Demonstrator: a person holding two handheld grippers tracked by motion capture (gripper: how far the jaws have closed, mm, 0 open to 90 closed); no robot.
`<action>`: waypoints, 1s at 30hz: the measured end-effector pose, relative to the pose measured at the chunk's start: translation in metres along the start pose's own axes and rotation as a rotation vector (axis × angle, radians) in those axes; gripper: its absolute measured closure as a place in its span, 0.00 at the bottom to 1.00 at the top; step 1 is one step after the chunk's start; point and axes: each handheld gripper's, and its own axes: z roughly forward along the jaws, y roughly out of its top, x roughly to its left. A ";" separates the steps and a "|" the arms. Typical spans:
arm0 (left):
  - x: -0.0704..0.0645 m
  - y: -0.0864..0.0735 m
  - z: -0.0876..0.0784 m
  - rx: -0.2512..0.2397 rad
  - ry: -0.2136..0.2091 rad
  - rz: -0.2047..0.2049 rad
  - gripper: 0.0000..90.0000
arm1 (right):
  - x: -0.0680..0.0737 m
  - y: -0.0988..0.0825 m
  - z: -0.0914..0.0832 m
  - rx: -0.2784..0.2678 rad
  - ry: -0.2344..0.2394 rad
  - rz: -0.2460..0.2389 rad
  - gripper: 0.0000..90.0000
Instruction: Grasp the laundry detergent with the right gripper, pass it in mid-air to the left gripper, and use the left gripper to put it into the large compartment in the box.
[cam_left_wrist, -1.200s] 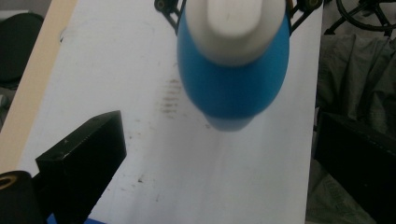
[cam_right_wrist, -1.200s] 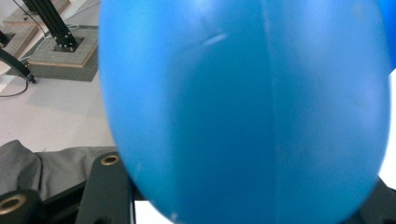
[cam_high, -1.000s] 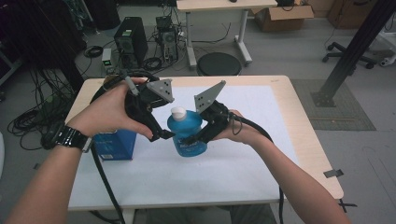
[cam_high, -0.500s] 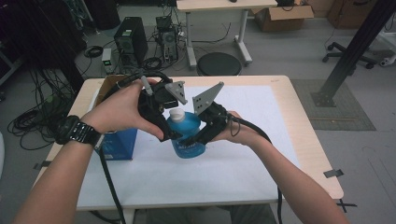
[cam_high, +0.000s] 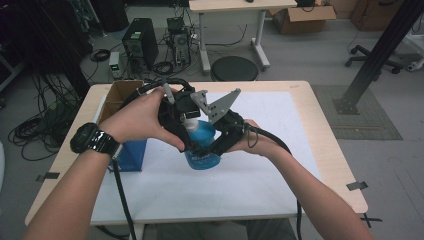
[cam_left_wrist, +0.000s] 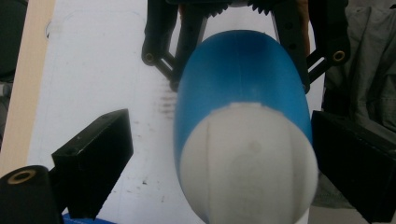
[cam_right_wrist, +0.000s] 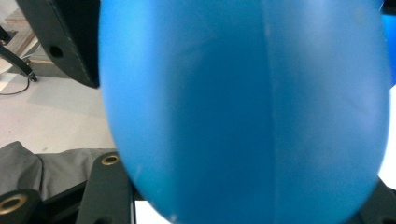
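Bottle (cam_high: 202, 145) body clenched in R gripper (cam_high: 220, 145) fingers, L gripper (cam_left_wrist: 219, 154) fingers closing – astride cap (cam_left_wrist: 247, 163), untouched

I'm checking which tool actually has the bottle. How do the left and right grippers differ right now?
The right gripper is clamped on the blue bottle's body; the left gripper straddles its white cap, its jaws closing in with a gap showing on one side. The right comes from the side, the left from above. Both are black and hand-held.

The high view looks down from above the table (cam_high: 280, 200); both claw views press close against the blue bottle (cam_left_wrist: 238, 74).
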 end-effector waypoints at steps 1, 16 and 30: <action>0.000 0.001 0.000 0.005 0.000 0.004 0.10 | 0.000 0.000 0.000 0.000 0.001 -0.001 0.47; -0.001 0.002 0.002 0.021 -0.011 0.005 0.19 | -0.001 -0.002 -0.001 -0.002 -0.006 0.005 0.47; -0.001 0.004 0.003 0.043 -0.019 0.006 0.28 | 0.000 -0.002 0.001 0.003 -0.007 0.004 0.47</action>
